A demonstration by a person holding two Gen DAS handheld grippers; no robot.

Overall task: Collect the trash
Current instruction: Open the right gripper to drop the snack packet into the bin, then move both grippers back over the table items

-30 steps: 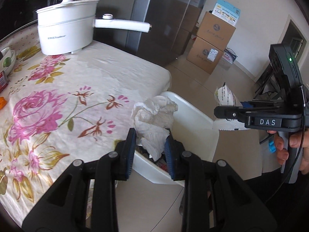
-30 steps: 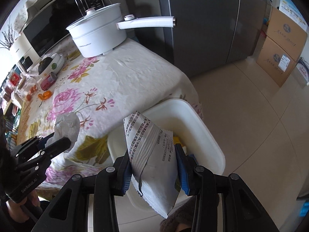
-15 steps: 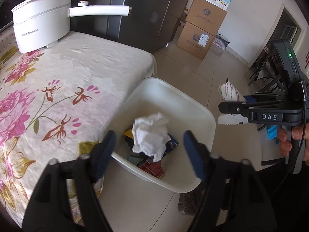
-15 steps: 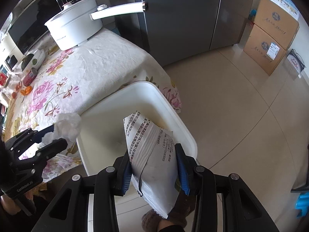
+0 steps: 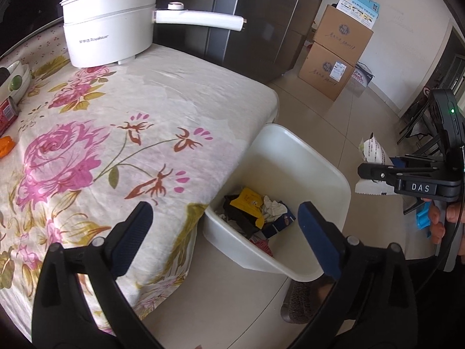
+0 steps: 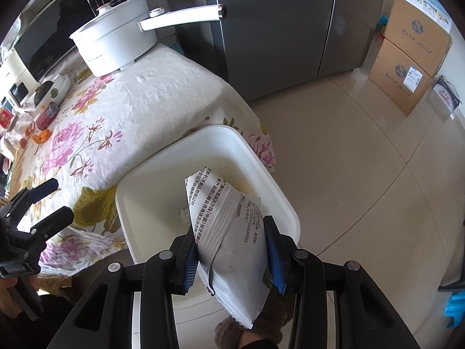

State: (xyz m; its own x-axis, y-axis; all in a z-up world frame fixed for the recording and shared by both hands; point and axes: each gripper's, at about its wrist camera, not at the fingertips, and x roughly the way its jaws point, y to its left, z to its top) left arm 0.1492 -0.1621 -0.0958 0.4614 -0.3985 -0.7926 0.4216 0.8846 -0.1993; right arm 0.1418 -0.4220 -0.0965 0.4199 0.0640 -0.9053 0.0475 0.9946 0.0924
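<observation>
White printed wrapper (image 6: pixel 229 244) above white bin (image 6: pixel 279 195)

Right tool (image 6: pixel 229 250) grips a printed packet (image 6: pixel 232 247) above the white bin (image 6: pixel 162 180).

"Royalstar" on white pot (image 5: pixel 109 29), "DAS" on right claw (image 5: pixel 375 174)

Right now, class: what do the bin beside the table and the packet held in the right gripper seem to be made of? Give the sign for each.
Bin: apparently moulded plastic, white and smooth, with a rounded rim and soft sheen.
Packet: looks like thin plastic or foil-backed film, silvery white with printed black text; it creases and folds where the right gripper pinches it.
</observation>
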